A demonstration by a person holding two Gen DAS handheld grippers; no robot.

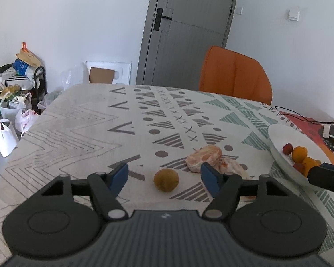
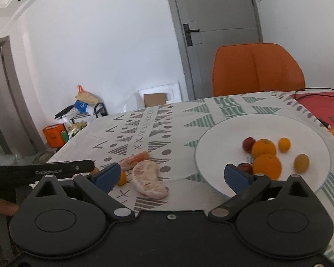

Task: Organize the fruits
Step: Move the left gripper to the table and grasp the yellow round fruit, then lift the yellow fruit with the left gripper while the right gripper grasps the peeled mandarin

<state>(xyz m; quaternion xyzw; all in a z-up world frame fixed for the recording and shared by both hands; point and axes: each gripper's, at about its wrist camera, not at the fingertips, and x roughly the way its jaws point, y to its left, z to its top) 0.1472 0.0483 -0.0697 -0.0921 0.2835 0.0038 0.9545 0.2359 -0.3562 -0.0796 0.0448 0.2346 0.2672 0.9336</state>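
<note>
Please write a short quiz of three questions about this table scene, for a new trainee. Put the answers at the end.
1. True or false: the small brown fruit lies on the white plate.
2. Which lies off the plate? A) the two oranges B) the peeled citrus pieces C) the red fruit
3. Fill in: between the open fingers of the left claw, on the cloth, lies the ____ fruit.

Key: 1 false, it lies on the tablecloth. 2 B. 3 brown; the blue pads do not touch it.
</note>
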